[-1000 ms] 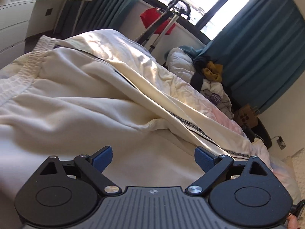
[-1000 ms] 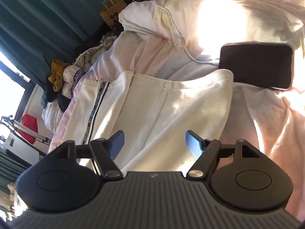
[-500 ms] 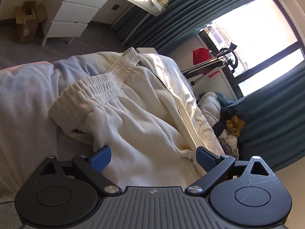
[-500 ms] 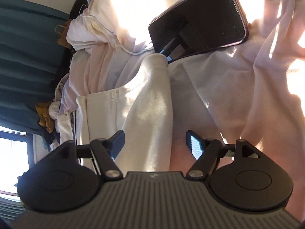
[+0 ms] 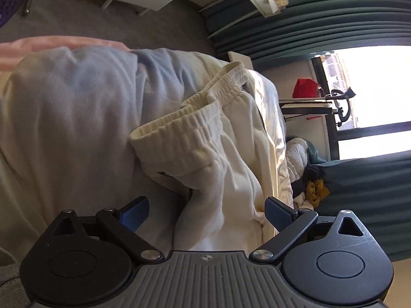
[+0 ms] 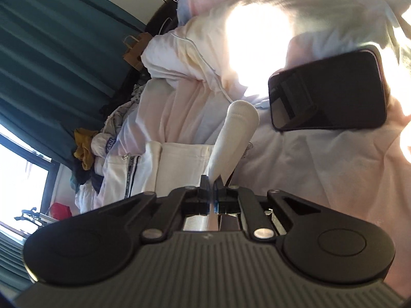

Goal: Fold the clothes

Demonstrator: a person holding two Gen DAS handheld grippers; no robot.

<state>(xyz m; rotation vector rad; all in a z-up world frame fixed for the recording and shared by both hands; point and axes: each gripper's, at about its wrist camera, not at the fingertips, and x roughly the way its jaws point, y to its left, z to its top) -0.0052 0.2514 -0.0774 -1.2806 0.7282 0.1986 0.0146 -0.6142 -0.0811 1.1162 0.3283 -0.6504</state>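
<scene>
My right gripper (image 6: 212, 183) pinches the cream trousers (image 5: 231, 179) on the bed (image 5: 64, 118); left gripper (image 5: 206, 211) fingers apart near the waistband (image 5: 190, 123). Pulling now could drag that phone (image 6: 328, 92).

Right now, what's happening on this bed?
A person is folding cream trousers on the bed with two handheld grippers. The right gripper has its jaws shut on a trouser leg end, which sticks up beside a dark phone. The left gripper has its jaws open at the waistband end, with cloth between them but not gripped.
</scene>
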